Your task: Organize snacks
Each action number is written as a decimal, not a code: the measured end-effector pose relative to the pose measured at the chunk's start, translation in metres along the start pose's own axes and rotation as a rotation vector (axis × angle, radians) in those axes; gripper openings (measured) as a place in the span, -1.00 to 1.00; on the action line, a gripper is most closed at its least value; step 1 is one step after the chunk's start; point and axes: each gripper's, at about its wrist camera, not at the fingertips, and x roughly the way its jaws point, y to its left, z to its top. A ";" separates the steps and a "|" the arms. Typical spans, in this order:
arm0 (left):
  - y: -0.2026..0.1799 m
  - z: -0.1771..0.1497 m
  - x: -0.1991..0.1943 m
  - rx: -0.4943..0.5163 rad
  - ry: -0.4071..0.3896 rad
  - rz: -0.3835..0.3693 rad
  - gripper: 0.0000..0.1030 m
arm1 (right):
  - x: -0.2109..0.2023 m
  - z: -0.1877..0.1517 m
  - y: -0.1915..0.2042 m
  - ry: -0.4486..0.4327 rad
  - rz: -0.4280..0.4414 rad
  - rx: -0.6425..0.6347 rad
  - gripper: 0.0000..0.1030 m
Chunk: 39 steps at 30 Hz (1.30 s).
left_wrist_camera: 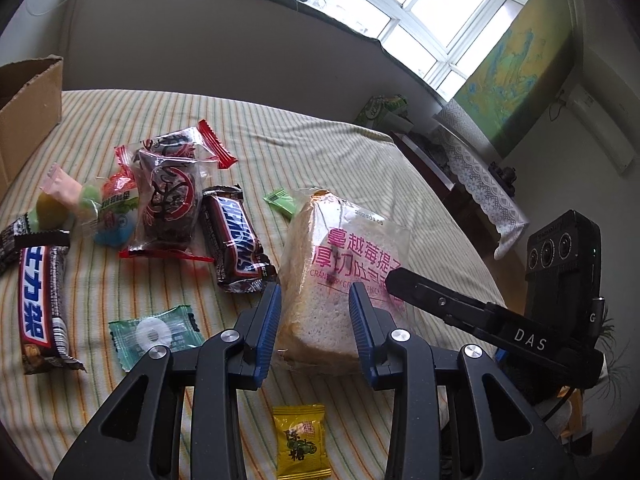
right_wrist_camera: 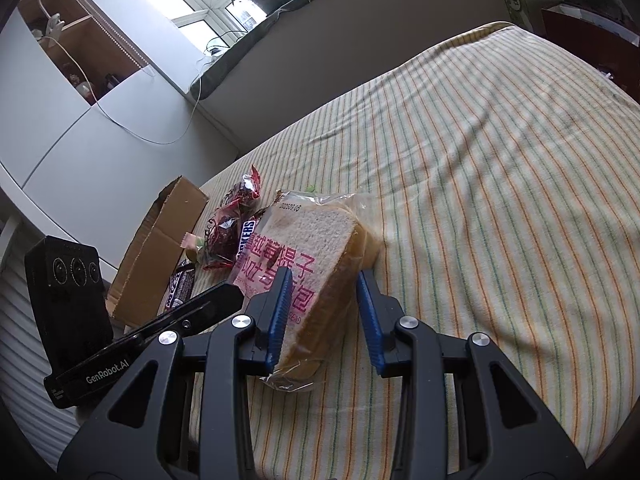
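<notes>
A: Where's the bread?

B: The bagged bread slice (left_wrist_camera: 320, 276) sits on the striped bed (left_wrist_camera: 304, 152), toward the bed's right half, with the snack pile off to its left. Both grippers are on it. The left gripper (left_wrist_camera: 314, 316) is narrowed to a slim gap, with its blue pads (left_wrist_camera: 270, 320) pressed on the bread's two sides at the near end. The right gripper (right_wrist_camera: 326, 316) has the bread's near corner between its jaws; its left pad (right_wrist_camera: 280, 312) touches the printed face. The right pad sits at the crust edge, but I can't tell if it presses.

A: Edges, room?

B: From the right wrist view, the bed to the right of the bread is bare striped cloth out to the far rounded edge — plenty of room. Left is crowded: a Snickers bar (left_wrist_camera: 234, 240) lies just beside the bread, then a red-trimmed clear pack (left_wrist_camera: 168, 200) and a second long bar (left_wrist_camera: 38, 304) near the left rim. A teal ring-candy packet (left_wrist_camera: 154, 334) lies by the left gripper's left finger, and a yellow sachet (left_wrist_camera: 302, 442) lies under the gripper, near the bed's front. A small green packet (left_wrist_camera: 280, 200) lies behind the bread.

A: Box?

B: A cardboard box (left_wrist_camera: 28, 112) — its open flap is at the far left of the bed, well apart from the bread.
</notes>
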 end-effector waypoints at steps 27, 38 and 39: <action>0.017 0.008 -0.072 -0.030 -0.185 0.060 -0.34 | 0.017 0.022 0.095 0.004 0.096 -0.181 -0.32; 0.066 0.011 -0.144 -0.105 -0.363 0.150 -0.34 | 0.056 0.029 0.195 0.047 0.218 -0.322 -0.32; 0.070 0.010 -0.151 -0.113 -0.379 0.165 -0.34 | 0.061 0.028 0.205 0.057 0.230 -0.335 -0.32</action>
